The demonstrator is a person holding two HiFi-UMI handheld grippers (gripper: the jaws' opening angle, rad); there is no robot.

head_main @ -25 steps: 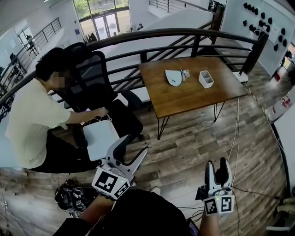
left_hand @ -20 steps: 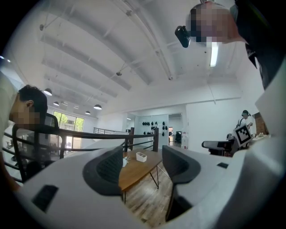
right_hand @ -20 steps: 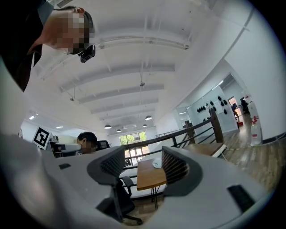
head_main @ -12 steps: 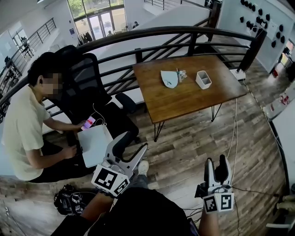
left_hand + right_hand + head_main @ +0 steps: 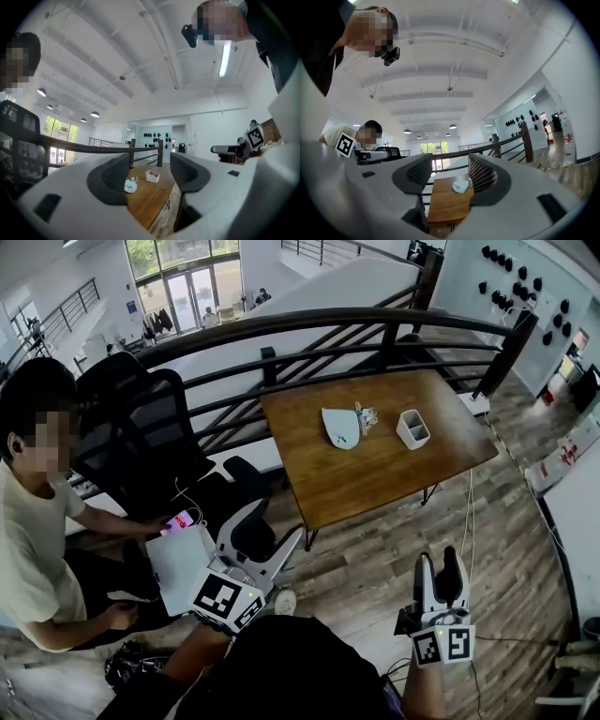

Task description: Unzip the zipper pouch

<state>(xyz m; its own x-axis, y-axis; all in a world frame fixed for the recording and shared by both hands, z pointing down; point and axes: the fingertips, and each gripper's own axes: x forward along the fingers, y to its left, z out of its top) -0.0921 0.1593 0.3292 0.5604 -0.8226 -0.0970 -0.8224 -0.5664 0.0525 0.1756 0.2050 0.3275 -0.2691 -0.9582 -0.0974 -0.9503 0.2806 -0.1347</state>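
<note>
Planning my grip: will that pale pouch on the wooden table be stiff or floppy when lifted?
Probably floppy: the pouch lies flat and thin on the table. Likely light too, so it may slide if tugged without being pinned.

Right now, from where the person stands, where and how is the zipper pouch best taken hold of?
Probably by its near edge, coming in low from the table's near side. The zipper pouch lies flat on the wooden table, so only a rim can be pinched, and the railing closes off the far side. The zipper itself is too small to make out.
</note>
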